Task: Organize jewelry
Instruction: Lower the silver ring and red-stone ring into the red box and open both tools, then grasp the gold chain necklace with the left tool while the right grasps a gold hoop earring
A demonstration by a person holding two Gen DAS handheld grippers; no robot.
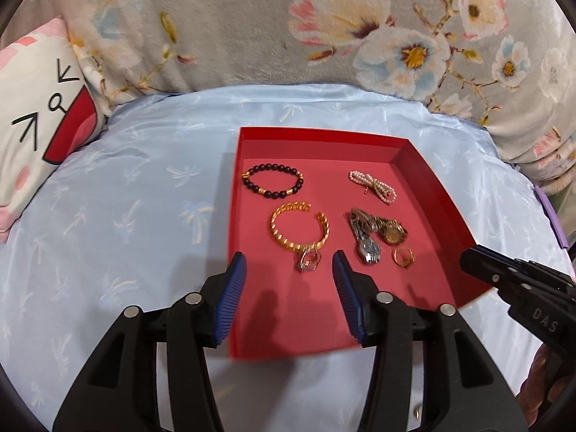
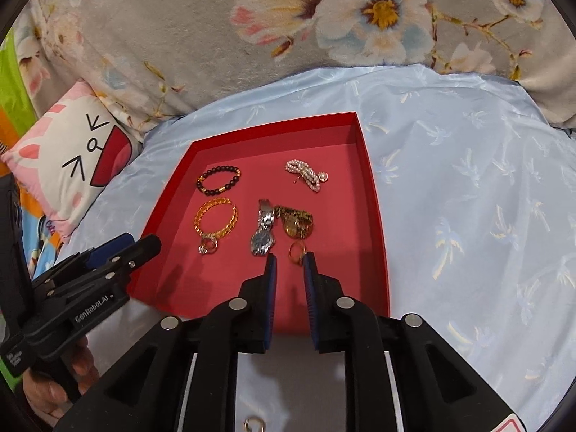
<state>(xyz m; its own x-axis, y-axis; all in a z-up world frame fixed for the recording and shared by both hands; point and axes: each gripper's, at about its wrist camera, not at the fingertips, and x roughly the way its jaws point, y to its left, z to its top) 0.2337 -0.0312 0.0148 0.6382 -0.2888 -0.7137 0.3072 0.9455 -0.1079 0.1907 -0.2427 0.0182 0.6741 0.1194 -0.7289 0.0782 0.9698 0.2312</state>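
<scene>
Our left gripper (image 1: 289, 264) hangs wide open over the red tray (image 1: 432, 180), empty, just short of the silver ring (image 1: 309, 261). Beside it, our right gripper (image 2: 289, 264) stands narrowly parted, empty, near the gold ring (image 2: 297, 252).

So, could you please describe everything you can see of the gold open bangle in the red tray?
The gold open bangle is a rigid C-shaped cuff, shiny yellow metal by its look, with a ribbed or twisted surface. Its gap faces the tray's far side. It lies flat on the floor of the red tray, just nearer than the black bead bracelet and left of the watches. At its near edge a small silver-and-gold ring touches or overlaps it. Neither gripper touches it.
</scene>
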